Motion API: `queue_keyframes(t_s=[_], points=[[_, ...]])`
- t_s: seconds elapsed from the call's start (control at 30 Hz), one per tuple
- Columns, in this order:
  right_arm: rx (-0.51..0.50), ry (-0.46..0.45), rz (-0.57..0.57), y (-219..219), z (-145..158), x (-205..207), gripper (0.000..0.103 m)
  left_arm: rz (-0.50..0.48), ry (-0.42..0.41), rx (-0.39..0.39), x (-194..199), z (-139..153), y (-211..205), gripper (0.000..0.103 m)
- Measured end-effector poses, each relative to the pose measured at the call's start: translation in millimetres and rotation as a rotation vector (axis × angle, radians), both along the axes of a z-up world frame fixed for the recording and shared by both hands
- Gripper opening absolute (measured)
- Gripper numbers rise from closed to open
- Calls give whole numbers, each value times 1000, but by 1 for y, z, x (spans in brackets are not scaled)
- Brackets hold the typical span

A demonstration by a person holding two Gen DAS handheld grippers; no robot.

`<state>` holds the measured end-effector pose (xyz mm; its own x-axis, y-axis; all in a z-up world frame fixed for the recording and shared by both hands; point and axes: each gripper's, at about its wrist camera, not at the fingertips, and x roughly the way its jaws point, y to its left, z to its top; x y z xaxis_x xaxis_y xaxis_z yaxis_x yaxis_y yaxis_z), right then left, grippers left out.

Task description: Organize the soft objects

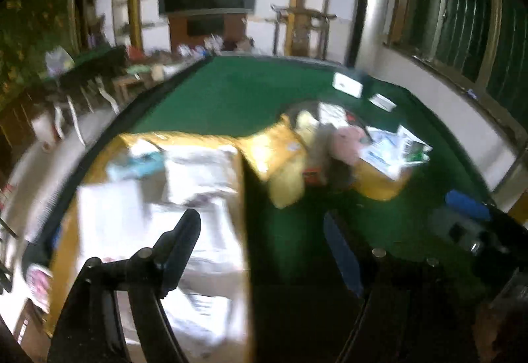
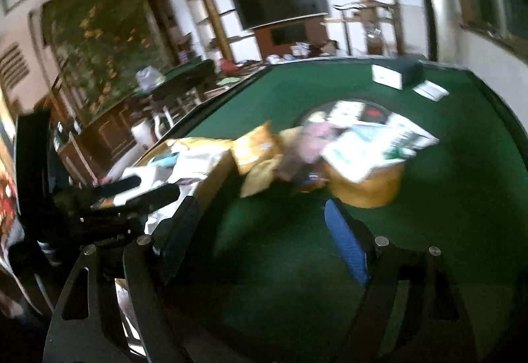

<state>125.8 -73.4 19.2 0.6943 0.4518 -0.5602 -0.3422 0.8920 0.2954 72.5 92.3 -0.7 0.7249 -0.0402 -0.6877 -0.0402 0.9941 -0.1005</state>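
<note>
A cardboard box [image 1: 155, 224] sits at the near left of the green table [image 1: 231, 99], holding white soft packs [image 1: 198, 171] and a light blue item [image 1: 138, 165]. Past it lies a blurred pile: yellow soft pieces [image 1: 280, 148], a pink plush toy [image 1: 346, 145] and white-green packets [image 1: 392, 148] on a yellow container [image 1: 382, 181]. My left gripper [image 1: 264, 224] is open and empty above the box's right wall. My right gripper [image 2: 260, 214] is open and empty over the green felt, short of the pile [image 2: 313, 145]. The box also shows in the right wrist view [image 2: 204, 165].
A white box [image 1: 346, 84] and a card [image 1: 382, 102] lie at the far right of the table. The other gripper's body shows at the left in the right wrist view [image 2: 82, 208]. Chairs and cluttered furniture [image 1: 92, 82] stand beyond the table's left edge.
</note>
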Motion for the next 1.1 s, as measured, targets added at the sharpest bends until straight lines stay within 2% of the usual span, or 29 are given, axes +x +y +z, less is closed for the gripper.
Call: queue_keyframes(t_s=[0.1,0.2,0.33,0.47,0.57,0.63,0.73,0.77,0.87,0.97,1.1], points=[[14,26,-55,-24,4,9,80,-125,62,-57,15,-1,-12,77],[33,37,-133,-50,9,25,80,-161,81,-82,25,-1,-20,77],[102,114,-243,-89,8,62,79,-234,95,-153,34,5,-30,77],[142,195,-335,-114,-6,101,79,-266,103,-188,51,13,-39,77],[273,285,-291,-123,-26,123,71,-280,86,-158,66,18,-49,77],[250,283,-286,-119,-32,130,63,-287,104,-137,80,17,-58,77],[311,311,-244,-119,-43,135,39,-309,116,-100,100,18,-74,77],[301,309,-251,-120,-44,136,29,-320,121,-81,108,17,-80,77],[337,312,-249,-125,-48,134,22,-345,166,-25,137,8,-101,76],[352,316,-261,-129,-51,134,15,-398,167,7,150,3,-119,76],[353,291,-281,-134,-48,129,15,-460,206,103,161,-7,-148,75]])
